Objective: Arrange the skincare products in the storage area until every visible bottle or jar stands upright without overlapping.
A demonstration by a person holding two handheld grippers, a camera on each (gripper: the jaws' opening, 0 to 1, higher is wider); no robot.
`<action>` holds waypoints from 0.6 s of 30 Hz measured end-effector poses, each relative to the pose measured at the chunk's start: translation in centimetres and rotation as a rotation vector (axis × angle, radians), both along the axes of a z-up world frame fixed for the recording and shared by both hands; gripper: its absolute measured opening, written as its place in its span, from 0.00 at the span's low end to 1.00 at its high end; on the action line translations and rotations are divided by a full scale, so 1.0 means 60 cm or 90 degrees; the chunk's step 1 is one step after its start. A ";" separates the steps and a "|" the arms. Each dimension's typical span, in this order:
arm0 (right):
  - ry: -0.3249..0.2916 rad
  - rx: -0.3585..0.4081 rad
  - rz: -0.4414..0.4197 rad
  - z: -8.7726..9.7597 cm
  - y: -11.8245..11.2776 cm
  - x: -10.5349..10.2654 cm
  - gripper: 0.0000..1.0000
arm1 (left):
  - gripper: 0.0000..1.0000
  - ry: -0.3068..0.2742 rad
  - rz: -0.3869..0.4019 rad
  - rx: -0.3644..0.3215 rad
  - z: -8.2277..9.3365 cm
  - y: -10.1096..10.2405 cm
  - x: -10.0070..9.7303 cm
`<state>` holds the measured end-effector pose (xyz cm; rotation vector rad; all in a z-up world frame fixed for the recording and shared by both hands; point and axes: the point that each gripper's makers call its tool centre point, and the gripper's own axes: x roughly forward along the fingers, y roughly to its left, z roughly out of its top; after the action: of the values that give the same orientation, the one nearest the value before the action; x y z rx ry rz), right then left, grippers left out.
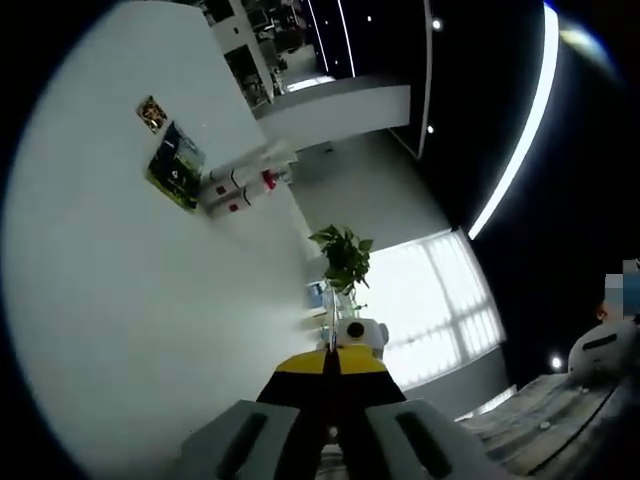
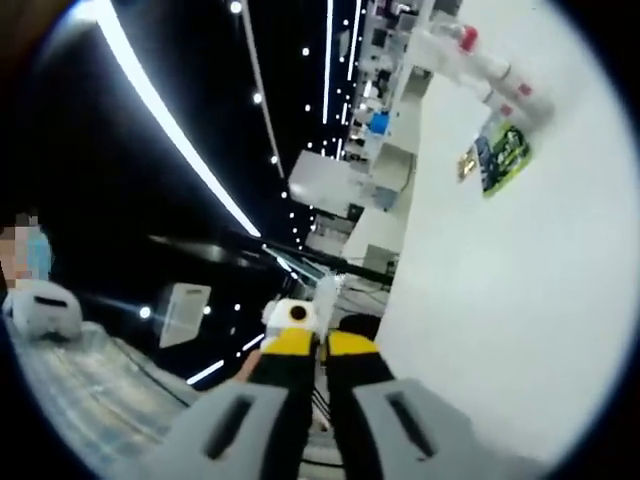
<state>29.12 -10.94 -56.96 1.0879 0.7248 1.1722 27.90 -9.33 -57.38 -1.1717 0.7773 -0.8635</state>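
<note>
Left gripper (image 1: 331,372) and right gripper (image 2: 321,345): jaws clenched, nothing grasped. Far off, blurred bottles (image 1: 238,186) lie beside a green packet (image 1: 177,165) on the white table (image 1: 150,330).

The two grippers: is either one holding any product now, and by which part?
Nothing is held. The left gripper and the right gripper are both shut with nothing between them, away from the bottles.
</note>
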 end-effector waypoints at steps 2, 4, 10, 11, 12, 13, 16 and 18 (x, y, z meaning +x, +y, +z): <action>-0.006 0.001 -0.015 0.001 -0.007 0.008 0.08 | 0.00 0.004 0.008 -0.005 0.001 0.004 0.009; -0.012 -0.001 -0.026 0.004 -0.013 0.011 0.07 | 0.00 0.005 0.015 -0.008 0.004 0.008 0.017; -0.042 -0.031 -0.084 -0.004 -0.035 0.035 0.13 | 0.00 0.009 0.017 0.000 0.003 0.015 0.035; -0.051 -0.049 -0.098 -0.010 -0.040 0.041 0.16 | 0.00 0.010 0.021 0.005 0.002 0.019 0.042; -0.058 -0.057 -0.102 -0.011 -0.041 0.043 0.19 | 0.00 0.010 0.024 0.005 0.002 0.021 0.046; -0.077 -0.080 -0.106 -0.014 -0.043 0.045 0.20 | 0.00 0.008 0.029 0.005 0.004 0.025 0.052; -0.116 -0.137 -0.108 -0.026 -0.048 0.049 0.25 | 0.00 0.008 0.038 0.009 0.005 0.031 0.059; -0.135 -0.168 -0.108 -0.033 -0.049 0.052 0.30 | 0.00 0.007 0.044 0.014 0.004 0.038 0.063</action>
<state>32.26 -13.88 -58.92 0.7761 0.5906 0.9971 31.68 -7.02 -57.12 -1.1779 0.7492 -0.7909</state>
